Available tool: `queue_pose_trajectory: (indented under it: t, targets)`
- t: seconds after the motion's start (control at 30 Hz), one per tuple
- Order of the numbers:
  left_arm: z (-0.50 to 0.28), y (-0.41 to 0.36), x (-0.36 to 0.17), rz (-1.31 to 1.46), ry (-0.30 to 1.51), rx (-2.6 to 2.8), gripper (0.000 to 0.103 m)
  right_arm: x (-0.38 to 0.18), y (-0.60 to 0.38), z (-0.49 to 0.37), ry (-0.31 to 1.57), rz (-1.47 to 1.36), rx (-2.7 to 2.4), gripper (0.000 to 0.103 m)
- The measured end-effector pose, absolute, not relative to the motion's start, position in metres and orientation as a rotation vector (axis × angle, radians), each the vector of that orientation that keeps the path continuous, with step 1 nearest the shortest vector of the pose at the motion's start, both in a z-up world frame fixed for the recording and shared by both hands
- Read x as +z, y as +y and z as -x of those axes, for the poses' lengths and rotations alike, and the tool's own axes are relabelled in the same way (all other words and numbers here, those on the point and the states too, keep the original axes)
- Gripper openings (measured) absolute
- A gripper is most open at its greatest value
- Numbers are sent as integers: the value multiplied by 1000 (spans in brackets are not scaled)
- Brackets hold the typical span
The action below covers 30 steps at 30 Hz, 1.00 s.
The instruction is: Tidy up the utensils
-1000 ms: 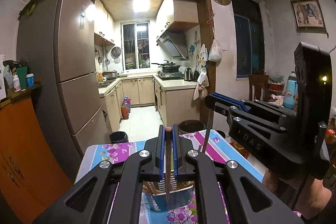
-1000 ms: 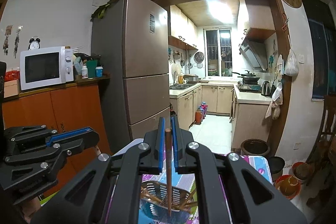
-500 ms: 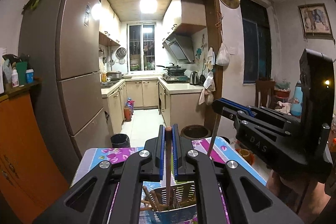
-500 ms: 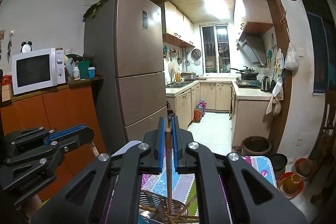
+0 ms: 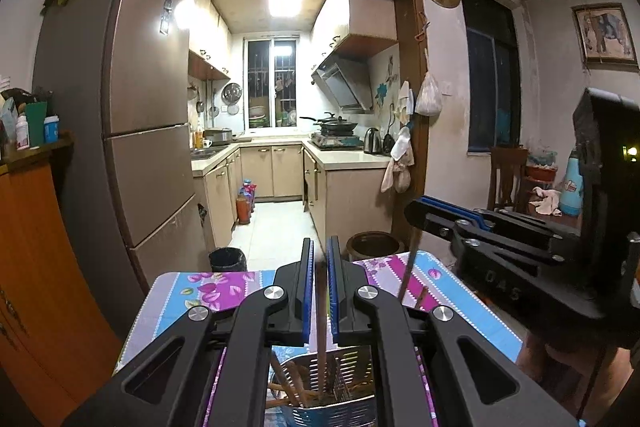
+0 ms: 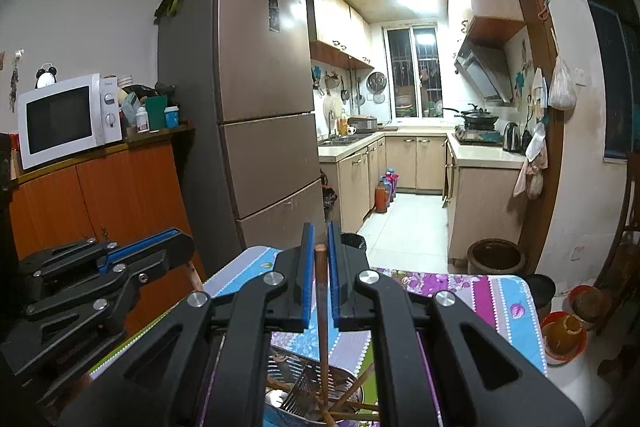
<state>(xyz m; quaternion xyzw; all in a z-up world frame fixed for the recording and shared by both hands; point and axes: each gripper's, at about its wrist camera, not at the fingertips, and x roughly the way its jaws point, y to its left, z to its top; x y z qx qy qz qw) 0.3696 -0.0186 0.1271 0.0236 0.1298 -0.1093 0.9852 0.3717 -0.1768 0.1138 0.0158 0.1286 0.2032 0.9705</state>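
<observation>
My left gripper (image 5: 320, 251) is shut on a brown chopstick (image 5: 321, 327) that hangs upright, its lower end down among several chopsticks in a perforated metal utensil holder (image 5: 344, 383). My right gripper (image 6: 320, 239) is shut on a second chopstick (image 6: 321, 299), whose tip also reaches into the utensil holder (image 6: 308, 387). The holder stands on a table with a floral cloth (image 5: 208, 291). In the left wrist view the right gripper (image 5: 420, 209) shows at the right with its chopstick (image 5: 409, 267). The right wrist view has the left gripper (image 6: 176, 241) at the left.
A tall brown fridge (image 6: 264, 131) and an orange cabinet (image 6: 100, 195) with a white microwave (image 6: 64, 119) stand to the left. Beyond the table are a black bin (image 5: 227, 259) and a dark pot (image 5: 374, 245). Orange bowls (image 6: 562, 335) sit right of the table.
Both grippers have sunk toward the table with their chopsticks. The utensil holder now shows larger and nearer under each, and the chopstick tips reach down into it.
</observation>
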Motion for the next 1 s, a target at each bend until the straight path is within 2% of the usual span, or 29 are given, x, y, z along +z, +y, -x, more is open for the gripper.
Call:
queue_pose_trajectory:
  t: [0.03, 0.07, 0.1, 0.17, 0.23, 0.3, 0.37, 0.47, 0.53, 0.6, 0.63, 0.7, 0.87, 1.0]
  targets:
    - [-371, -18, 126, -46, 263, -217, 9, 113, -178, -372, 261, -34, 408, 6]
    - [-372, -17, 125, -42, 266, -212, 15, 113, -180, -372, 261, -38, 405, 11]
    - [-372, -16, 125, -37, 266, -211, 25, 113, -181, -371, 258, -42, 403, 25]
    - [-372, -14, 124, -26, 261, -208, 32, 114, -185, -368, 246, -61, 404, 42]
    - [-370, -12, 124, -20, 260, -206, 34, 118, -188, -363, 234, -64, 401, 43]
    - [-368, -11, 124, -18, 257, -201, 39, 122, -190, -356, 219, -69, 398, 53]
    - [-365, -9, 125, -12, 254, -199, 40, 125, -193, -347, 204, -75, 400, 56]
    - [-352, -5, 127, -9, 239, -187, 44, 129, -200, -330, 178, -87, 401, 68]
    - [-335, -1, 127, -12, 214, -176, 50, 129, -204, -315, 161, -91, 401, 74]
    - [-318, 4, 127, -10, 192, -164, 62, 128, -208, -295, 141, -88, 395, 88]
    - [-309, 7, 127, -11, 177, -156, 65, 126, -210, -285, 127, -82, 385, 91]
    - [-287, 14, 126, -9, 143, -134, 79, 123, -211, -265, 95, -58, 367, 97]
    - [-240, 27, 119, -23, 80, -93, 96, 109, -215, -224, 62, -37, 343, 97]
    - [-197, 38, 109, -23, 30, -65, 98, 96, -215, -193, 49, -16, 321, 97]
